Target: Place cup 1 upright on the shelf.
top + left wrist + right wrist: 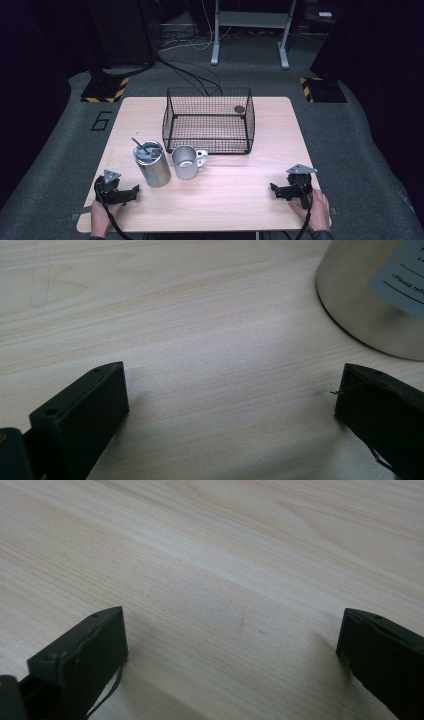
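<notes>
While both grippers rest open and empty on the table (240, 200) | left gripper (131, 193) near steel tumbler (152, 164), mug (186, 162) beside; wire basket (208, 120) | right gripper (274, 190) well apart | nothing grasped, all work left

So the wire basket (208, 120) sat at the back middle of the counter (235, 190), with a small round thing (239, 109) inside its far right corner. Just in front of it, the mug (186, 162) stood right beside the tumbler (152, 164), tumbler on the left. The left hand-held gripper (131, 192) rested near the tumbler, and the right hand-held gripper (274, 189) lay well apart at the front right.
</notes>
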A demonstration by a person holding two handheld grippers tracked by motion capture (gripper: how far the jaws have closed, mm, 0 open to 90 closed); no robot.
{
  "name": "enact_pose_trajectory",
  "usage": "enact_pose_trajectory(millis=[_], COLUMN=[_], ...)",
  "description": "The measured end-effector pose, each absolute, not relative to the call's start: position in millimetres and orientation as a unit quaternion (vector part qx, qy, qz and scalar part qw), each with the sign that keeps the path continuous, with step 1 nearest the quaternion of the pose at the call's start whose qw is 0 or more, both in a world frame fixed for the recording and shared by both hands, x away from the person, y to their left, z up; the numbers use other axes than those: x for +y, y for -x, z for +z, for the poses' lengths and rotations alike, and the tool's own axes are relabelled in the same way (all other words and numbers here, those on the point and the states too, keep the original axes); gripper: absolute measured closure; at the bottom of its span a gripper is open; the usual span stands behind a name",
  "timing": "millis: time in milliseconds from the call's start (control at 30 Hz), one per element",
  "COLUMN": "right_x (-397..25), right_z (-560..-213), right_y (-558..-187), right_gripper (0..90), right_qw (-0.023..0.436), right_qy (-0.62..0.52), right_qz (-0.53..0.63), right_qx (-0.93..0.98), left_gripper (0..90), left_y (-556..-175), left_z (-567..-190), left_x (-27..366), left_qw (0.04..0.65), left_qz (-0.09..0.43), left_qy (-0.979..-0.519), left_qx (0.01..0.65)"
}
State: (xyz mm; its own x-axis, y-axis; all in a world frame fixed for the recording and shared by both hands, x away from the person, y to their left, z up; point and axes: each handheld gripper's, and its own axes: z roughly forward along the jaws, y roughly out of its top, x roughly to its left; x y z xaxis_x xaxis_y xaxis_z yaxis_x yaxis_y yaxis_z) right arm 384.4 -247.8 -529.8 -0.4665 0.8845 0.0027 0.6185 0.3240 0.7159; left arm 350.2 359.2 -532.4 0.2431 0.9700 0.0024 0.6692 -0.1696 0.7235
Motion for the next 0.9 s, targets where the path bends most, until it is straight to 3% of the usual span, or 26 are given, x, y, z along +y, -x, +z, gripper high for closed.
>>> enact_pose_trajectory(millis=[900], right_x=[-251.5], right_z=[-529.6], right_y=[-390.7], right_gripper=[0.0], right_qw=[0.184], right_qy=[-0.445], right_qz=[0.34], right_qx=[0.808], left_gripper=[2.6], left_y=[-349.7], left_z=[-531.4], left_x=[356.8], left_qw=[0.311], left_qz=[0.241], left_qy=[-0.731], left_qx=[0.558])
